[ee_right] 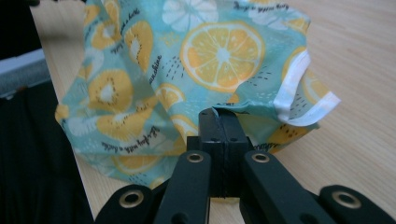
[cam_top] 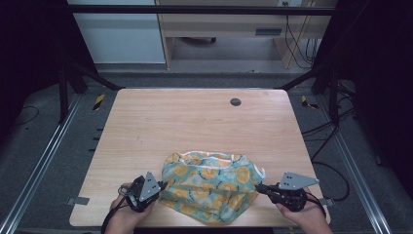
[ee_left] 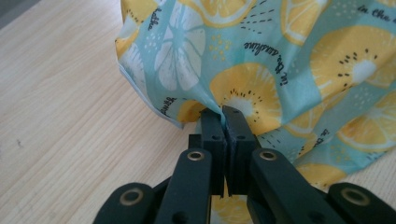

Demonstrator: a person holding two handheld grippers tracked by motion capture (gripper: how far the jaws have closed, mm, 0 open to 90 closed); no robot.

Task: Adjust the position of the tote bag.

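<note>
Left gripper (ee_left: 223,111), right gripper (ee_right: 219,112): both clamped on cloth (cam_top: 209,185) edges, opposite sides. Cloth: thin, light, limp, drapes; hold at hems. Surface (cam_top: 195,122): wood.

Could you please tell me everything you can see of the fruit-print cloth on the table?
The cloth is thin teal fabric printed with yellow citrus slices, kiwi-like slices and black script, edged with a white hem. It lies crumpled in a loose mound near the wooden table's front edge. The left gripper and right gripper each pinch an edge at opposite sides.
</note>
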